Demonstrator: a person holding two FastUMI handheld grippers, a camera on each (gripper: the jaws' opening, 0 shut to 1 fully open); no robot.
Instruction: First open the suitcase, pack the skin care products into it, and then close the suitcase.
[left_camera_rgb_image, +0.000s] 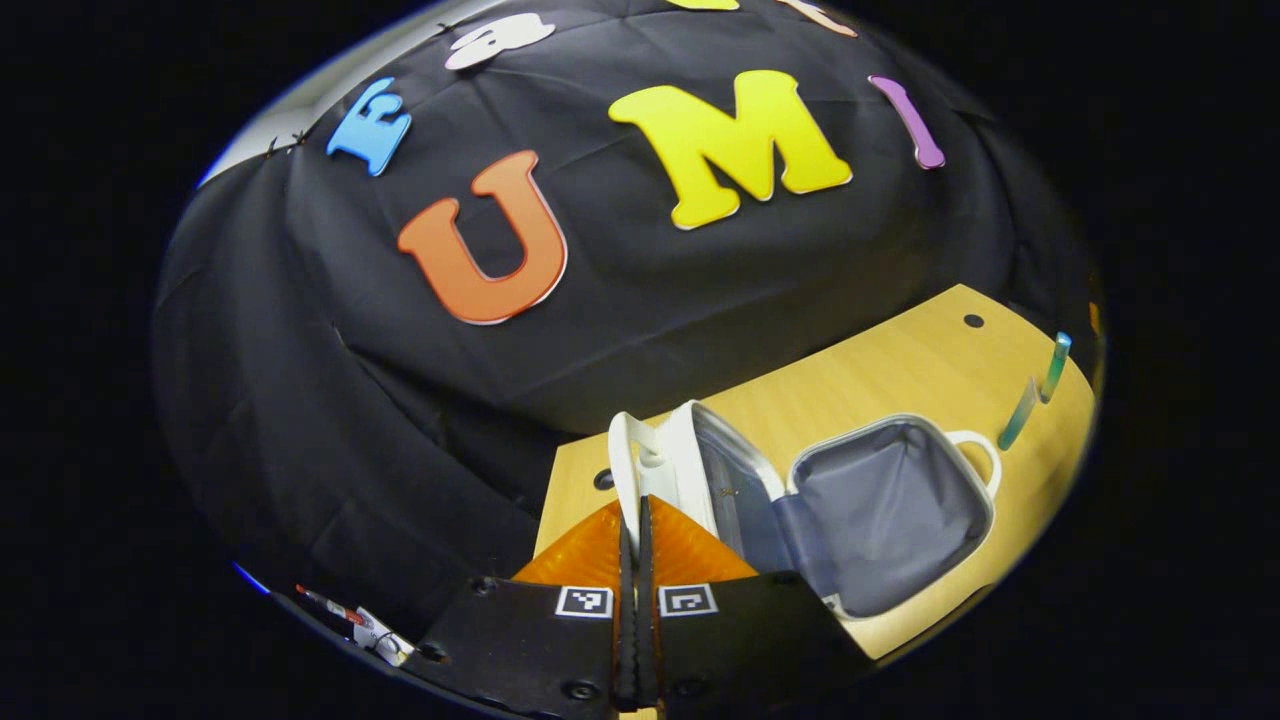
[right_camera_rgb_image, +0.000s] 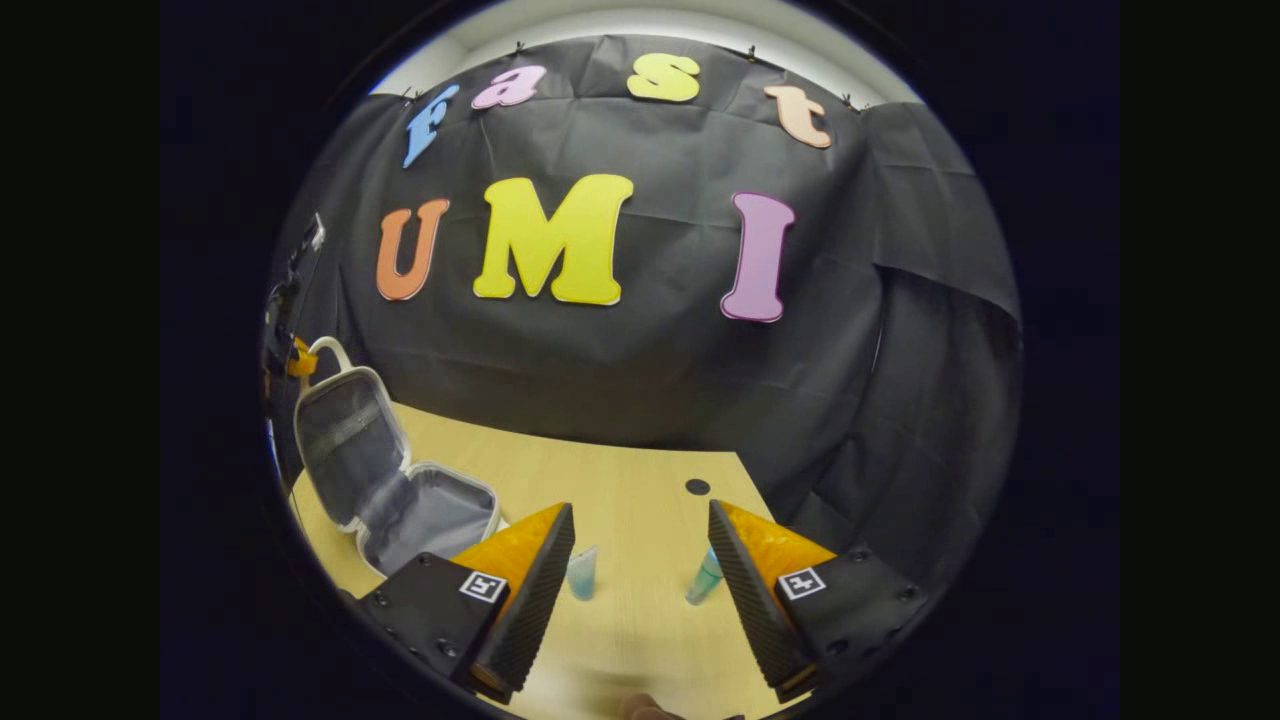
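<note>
The small white suitcase lies open on the wooden table, showing its grey lining. One half rests flat and the lid stands nearly upright. My left gripper is shut on the lid's white handle, holding it up; in the right gripper view it shows at the far left beside the suitcase. Two teal skin care tubes stand on the table just ahead of my right gripper, which is open above them with nothing between its fingers.
In the left gripper view the tubes stand beyond the suitcase's flat half, near the table's far corner. A round hole sits near the table's back edge. The black booth wall hangs close behind the table.
</note>
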